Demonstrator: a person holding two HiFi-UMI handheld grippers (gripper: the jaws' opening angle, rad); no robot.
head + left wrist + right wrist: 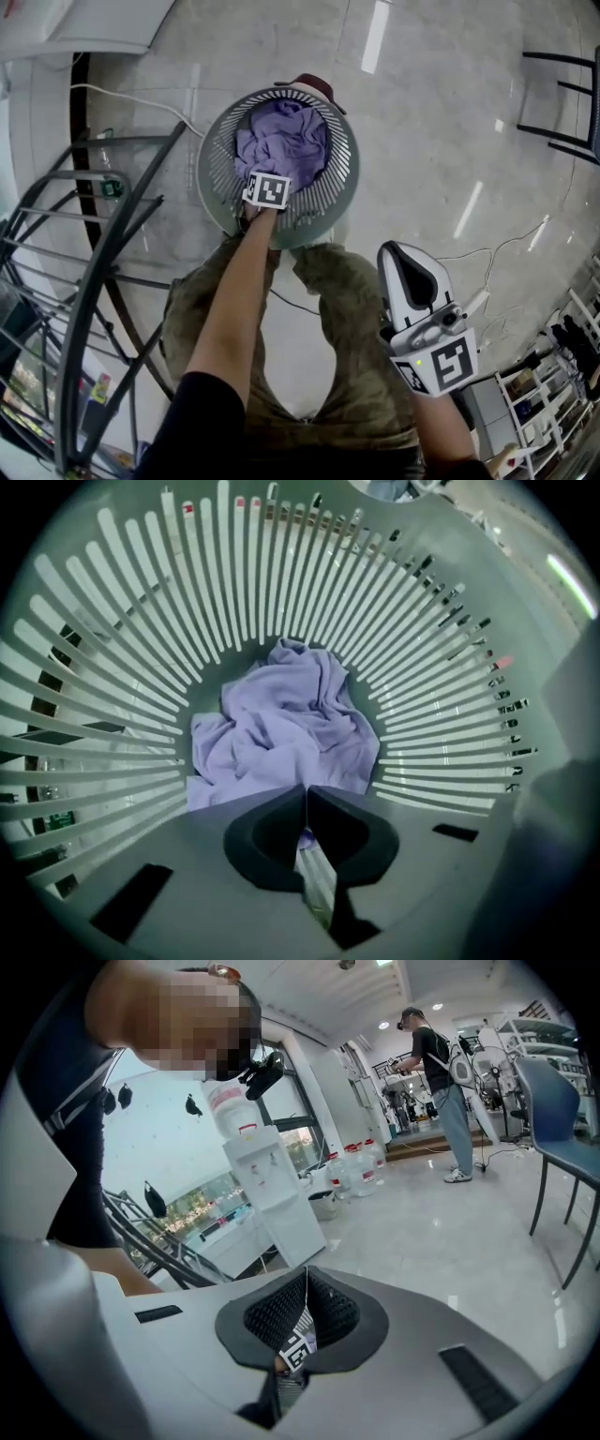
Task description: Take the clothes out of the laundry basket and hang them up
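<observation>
We find the left claw pressed together on a fold of the purple garment, which lies in the laundry basket. The right claw is pressed together and empty, well apart from the basket. The head view hides the left claw's tips beneath its marker cube.
</observation>
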